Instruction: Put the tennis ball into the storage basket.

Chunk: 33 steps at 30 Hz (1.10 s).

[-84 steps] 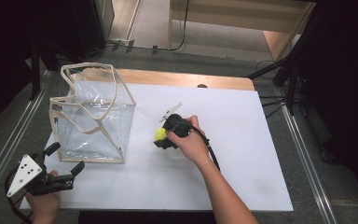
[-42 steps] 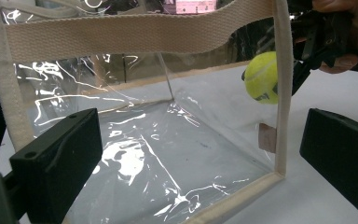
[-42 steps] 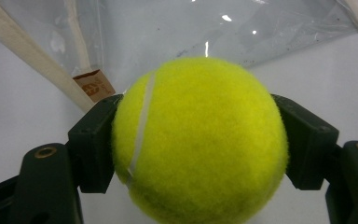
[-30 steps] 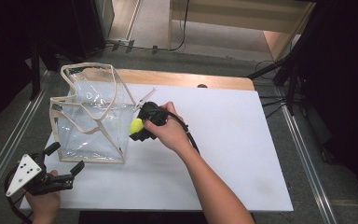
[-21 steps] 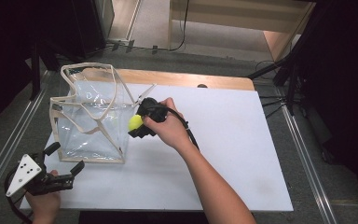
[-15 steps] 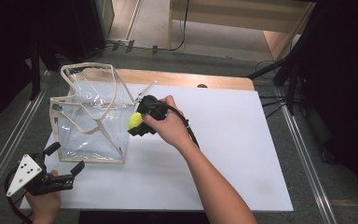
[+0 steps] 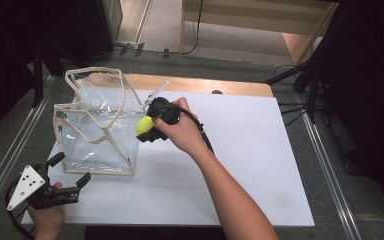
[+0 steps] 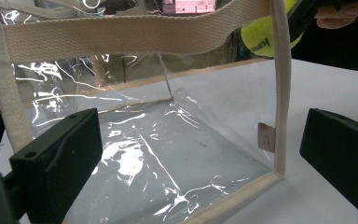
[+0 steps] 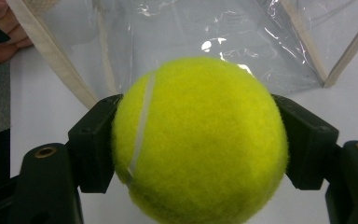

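A yellow-green tennis ball point(image 7: 144, 125) is clamped in my right gripper point(image 7: 148, 128), which hangs just at the right wall of a clear plastic tote bag point(image 7: 94, 131) with beige straps. In the right gripper view the ball point(image 9: 199, 140) sits squeezed between both black jaws, with the bag point(image 9: 205, 37) behind it. My left gripper point(image 7: 69, 172) rests open at the table's front left corner, apart from the bag. In the left gripper view its jaws stand wide, facing the bag point(image 8: 168, 121), and the ball point(image 8: 261, 37) shows beyond the bag's top right corner.
The white tabletop point(image 7: 250, 150) stretches to the right of the bag. A wooden strip point(image 7: 220, 86) runs along the table's far edge. Metal rails point(image 7: 330, 165) flank the table on both sides. A cable trails from the right gripper along the forearm.
My right gripper has carried the ball leftward from mid-table to the bag's right wall and lifted it slightly. The left gripper has stayed where it was.
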Each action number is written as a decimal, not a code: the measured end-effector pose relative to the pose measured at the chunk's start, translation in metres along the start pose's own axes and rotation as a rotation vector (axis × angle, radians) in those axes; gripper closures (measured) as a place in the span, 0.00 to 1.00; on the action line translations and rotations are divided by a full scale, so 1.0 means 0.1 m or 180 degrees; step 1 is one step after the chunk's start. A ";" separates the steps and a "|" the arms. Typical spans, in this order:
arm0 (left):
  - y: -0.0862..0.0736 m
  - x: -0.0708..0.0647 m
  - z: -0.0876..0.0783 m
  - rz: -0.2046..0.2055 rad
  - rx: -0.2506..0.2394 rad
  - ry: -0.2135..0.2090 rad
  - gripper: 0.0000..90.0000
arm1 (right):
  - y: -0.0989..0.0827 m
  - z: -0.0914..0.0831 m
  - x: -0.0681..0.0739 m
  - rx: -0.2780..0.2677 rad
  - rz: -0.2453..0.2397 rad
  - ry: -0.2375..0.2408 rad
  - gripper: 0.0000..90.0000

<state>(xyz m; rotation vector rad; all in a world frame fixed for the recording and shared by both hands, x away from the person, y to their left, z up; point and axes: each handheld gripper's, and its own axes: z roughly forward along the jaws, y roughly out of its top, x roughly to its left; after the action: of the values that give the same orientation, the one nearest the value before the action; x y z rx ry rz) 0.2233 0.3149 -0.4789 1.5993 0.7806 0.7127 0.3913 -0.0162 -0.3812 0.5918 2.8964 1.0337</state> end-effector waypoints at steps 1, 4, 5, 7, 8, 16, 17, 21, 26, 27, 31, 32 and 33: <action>0.00 0.00 0.00 0.0005 -0.0007 -0.0003 0.00 | 0.01 -0.01 0.00 0.0020 0.0008 -0.0021 0.26; 0.00 0.00 0.00 0.0012 0.0001 -0.0003 0.00 | 0.04 -0.03 0.00 0.0000 -0.0035 -0.0021 0.26; 0.00 0.00 0.00 0.0009 0.0003 -0.0001 0.00 | 0.05 -0.04 0.01 0.0007 -0.0019 -0.0036 0.26; 0.00 0.00 0.00 0.0008 0.0003 -0.0003 0.00 | 0.08 -0.06 0.01 -0.0009 -0.0035 -0.0027 0.26; 0.00 0.00 0.00 0.0006 0.0004 -0.0003 0.00 | 0.09 -0.07 0.02 -0.0014 -0.0036 -0.0039 0.26; 0.00 0.00 0.00 0.0012 0.0003 -0.0007 0.00 | 0.18 -0.13 0.03 -0.0039 -0.0081 -0.0032 0.26; 0.00 0.00 0.00 0.0008 0.0002 -0.0006 0.00 | 0.19 -0.14 0.03 -0.0045 -0.0083 -0.0028 0.26; 0.00 0.00 0.00 0.0013 0.0004 -0.0010 0.00 | 0.23 -0.16 0.03 -0.0042 -0.0094 -0.0032 0.26; 0.00 0.00 0.00 0.0012 0.0004 -0.0011 0.00 | 0.28 -0.17 0.03 -0.0065 -0.0125 -0.0008 0.26; 0.00 0.00 0.00 0.0012 0.0004 -0.0011 0.00 | 0.28 -0.17 0.03 -0.0065 -0.0125 -0.0008 0.26; 0.00 0.00 0.00 0.0012 0.0003 -0.0012 0.00 | 0.33 -0.20 0.03 -0.0058 -0.0135 0.0023 0.26; 0.00 0.00 0.00 0.0009 -0.0002 -0.0013 0.00 | 0.34 -0.21 0.03 -0.0058 -0.0135 0.0034 0.26; 0.00 0.00 0.00 0.0011 0.0005 -0.0010 0.00 | 0.35 -0.21 0.03 -0.0058 -0.0159 0.0027 0.26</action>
<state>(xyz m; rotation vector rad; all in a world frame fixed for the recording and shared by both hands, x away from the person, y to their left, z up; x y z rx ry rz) 0.2233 0.3150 -0.4787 1.6032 0.7764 0.7122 0.3979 -0.0031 -0.3429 0.5127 2.8897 1.0578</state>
